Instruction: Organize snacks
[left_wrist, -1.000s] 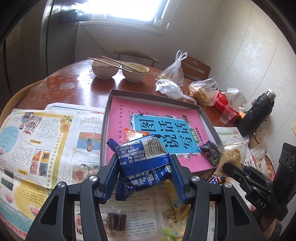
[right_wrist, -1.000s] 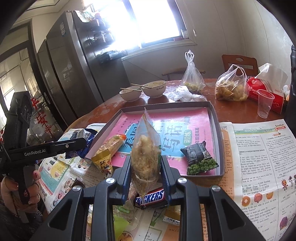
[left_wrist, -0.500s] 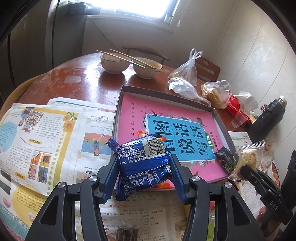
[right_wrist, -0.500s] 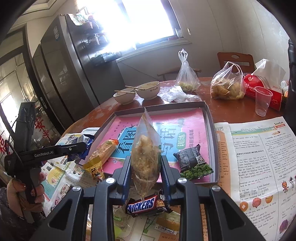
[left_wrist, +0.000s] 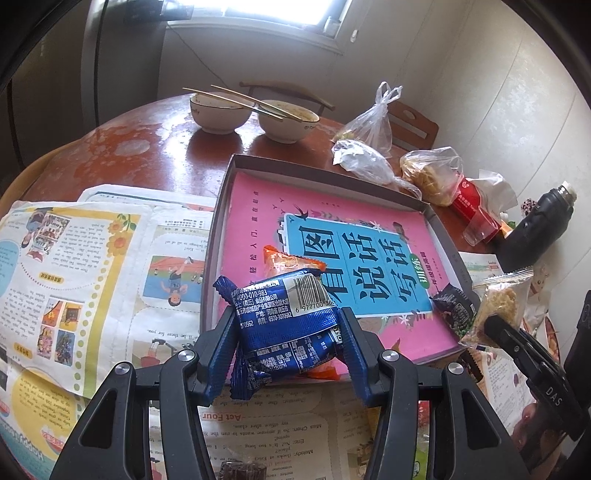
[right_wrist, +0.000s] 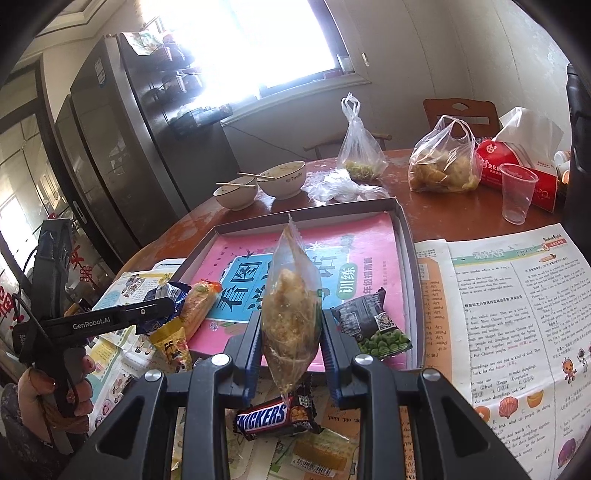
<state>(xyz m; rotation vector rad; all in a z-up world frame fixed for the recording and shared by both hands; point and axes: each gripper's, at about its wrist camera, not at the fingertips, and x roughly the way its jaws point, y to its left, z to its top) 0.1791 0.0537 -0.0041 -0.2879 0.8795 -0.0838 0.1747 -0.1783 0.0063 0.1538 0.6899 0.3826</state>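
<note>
Over the last second you carried both held snacks closer to the grey tray (left_wrist: 373, 176); its near edge had come under the packets, which I judge means both were nearly placed for release.

On the left, your left gripper (left_wrist: 288, 334) was angled steeply down over the tray's near-left corner, its blue fingers (left_wrist: 218, 350) pinching the blue snack packet (left_wrist: 286, 325) across its width, the barcode end up. The packet hung just above an orange snack packet (left_wrist: 291, 260) that already lay on the tray's pink book cover (left_wrist: 255, 206).

On the right, your right gripper (right_wrist: 291, 343) tilted down more gently, fingers pressed close on the clear bag of crispy snack (right_wrist: 291, 314), which stood upright between them over the tray's near edge. A green-pea packet (right_wrist: 373, 325) lay in the tray just right of it. A Snickers bar (right_wrist: 275, 415) sat on the newspaper (right_wrist: 517, 317) below, outside the tray and yet to be gathered.
</note>
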